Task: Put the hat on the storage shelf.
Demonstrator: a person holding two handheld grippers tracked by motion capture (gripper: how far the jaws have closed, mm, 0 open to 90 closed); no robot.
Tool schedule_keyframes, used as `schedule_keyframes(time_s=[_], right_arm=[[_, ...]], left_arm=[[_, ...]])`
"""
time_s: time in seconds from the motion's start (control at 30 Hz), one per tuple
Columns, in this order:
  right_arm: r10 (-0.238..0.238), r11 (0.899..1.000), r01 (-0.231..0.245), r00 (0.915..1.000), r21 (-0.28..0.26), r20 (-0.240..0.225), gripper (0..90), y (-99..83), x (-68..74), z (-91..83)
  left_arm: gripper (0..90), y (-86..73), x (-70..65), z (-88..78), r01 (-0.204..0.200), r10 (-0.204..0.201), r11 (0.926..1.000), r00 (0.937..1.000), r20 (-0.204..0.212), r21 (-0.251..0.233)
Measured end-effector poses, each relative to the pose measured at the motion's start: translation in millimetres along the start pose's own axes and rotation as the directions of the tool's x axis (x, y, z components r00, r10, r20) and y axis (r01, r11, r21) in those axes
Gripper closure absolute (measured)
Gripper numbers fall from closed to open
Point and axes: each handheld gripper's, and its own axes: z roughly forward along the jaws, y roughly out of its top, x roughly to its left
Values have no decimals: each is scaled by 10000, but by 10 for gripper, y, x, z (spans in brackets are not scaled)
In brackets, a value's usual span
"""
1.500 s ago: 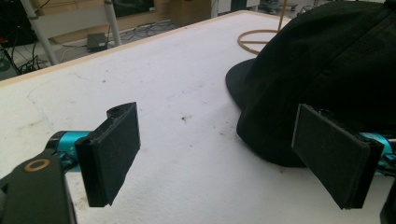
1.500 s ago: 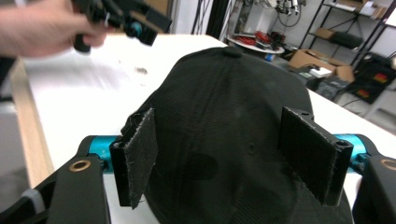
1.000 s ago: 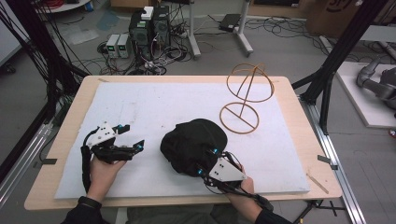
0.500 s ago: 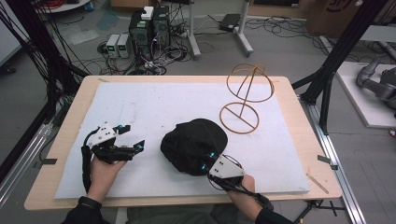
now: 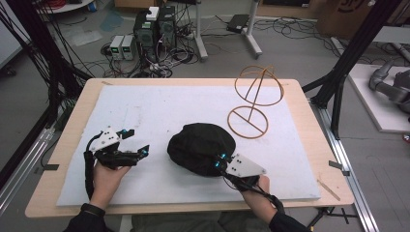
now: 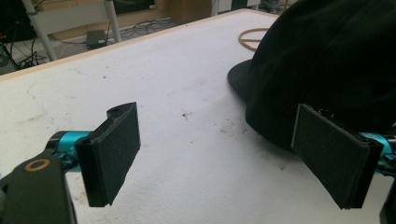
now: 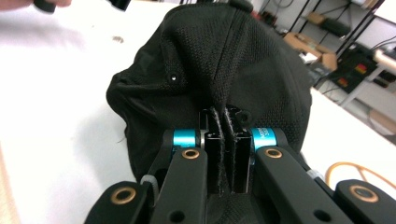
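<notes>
Lying mid-frame on white surface (image 5: 145,111): cap (image 5: 200,145), pinched by right gripper (image 5: 220,163); left gripper (image 5: 138,151) gaping wide; computers (image 5: 154,26) sitting on the floor at upper frame.

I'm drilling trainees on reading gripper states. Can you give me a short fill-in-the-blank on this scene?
1. The right hand-held gripper is shut on the black ____.
2. The left hand-held gripper's jaws stand ____.
3. The wire stand is coloured ____.
4. The cap lies on a ____ mat.

Missing words: cap; open; gold; white
</notes>
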Motion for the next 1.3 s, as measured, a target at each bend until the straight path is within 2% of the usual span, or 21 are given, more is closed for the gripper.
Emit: schedule_keyframes(time_s=[0.2,0.47,0.57,0.73,1.03,1.13,1.2,1.3], right_arm=[[23,9991,-13,9997,-426,227,886,107,-73,-83],[-210,9947,256,9987,-994,468,886,273,-152,-189],[-164,9915,222,9988,-1285,462,886,351,-199,-240],[-480,9833,530,9983,-1738,324,886,486,-259,-264],[-1015,9720,1029,9947,-2112,175,886,739,-347,-196],[-1110,9677,1137,9935,-2252,245,887,839,-444,-166],[-1195,9613,1251,9921,-2454,376,887,916,-573,-141],[-930,9577,1019,9946,-2692,457,887,1018,-803,-105]], left_arm=[[154,2,-4,-5,5,-5,10000,10000,-28,-24],[155,1,3,-13,36,-36,10000,10000,-57,-44],[155,0,10,-18,28,-29,10000,10000,-78,-29],[155,-1,11,-16,47,-48,10000,9999,-90,-41],[155,-4,9,-9,62,-62,10000,10000,-35,-21],[155,-4,9,-11,48,-49,10000,10000,-41,-31],[155,-6,10,-11,58,-58,10000,10000,-36,-24],[155,-9,10,-11,58,-58,10000,10000,-35,-19]])
